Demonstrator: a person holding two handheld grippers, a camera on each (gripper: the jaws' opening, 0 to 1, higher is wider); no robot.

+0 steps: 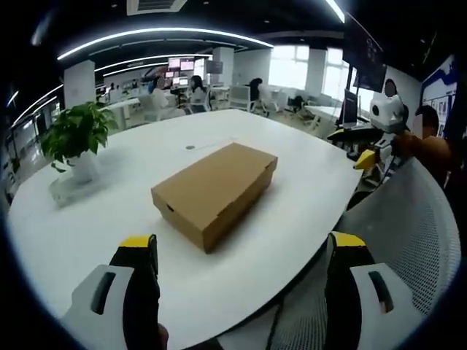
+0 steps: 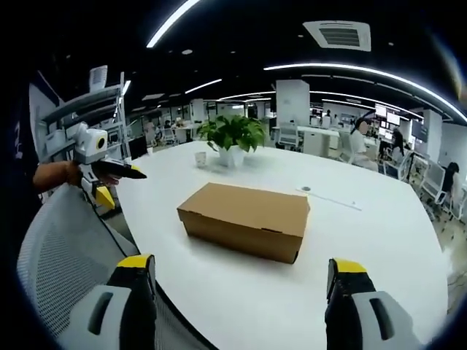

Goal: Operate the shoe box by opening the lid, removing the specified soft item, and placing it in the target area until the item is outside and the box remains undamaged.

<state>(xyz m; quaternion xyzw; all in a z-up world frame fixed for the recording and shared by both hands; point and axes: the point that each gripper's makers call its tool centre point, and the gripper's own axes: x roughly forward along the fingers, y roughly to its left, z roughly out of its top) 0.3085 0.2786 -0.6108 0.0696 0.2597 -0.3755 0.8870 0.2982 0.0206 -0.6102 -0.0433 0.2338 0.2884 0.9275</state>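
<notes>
Cardboard, plain and brown: in the left gripper view the shoe box (image 1: 215,192) lies shut on the white table (image 1: 292,182), lid down flat, one corner turned toward the camera. The left gripper (image 1: 244,255) hangs short of it with its yellow-tipped jaws spread wide and nothing between them; the box sits ahead of the gap, well apart, slightly toward the left jaw. A potted plant (image 1: 75,138) stands off to one side. The other gripper (image 1: 383,120) shows at the far right, beside a mesh chair back (image 1: 408,233).

In the right gripper view the shoe box (image 2: 246,219) lies long side on, ahead of the right gripper (image 2: 241,273), whose jaws also stand wide and empty. The box is centred between them but not near.

The risk, as I judge it, is thin cardboard: a jaw tip driven under the lid edge at an angle could crease or tear it, or push the light box across the smooth table.
</notes>
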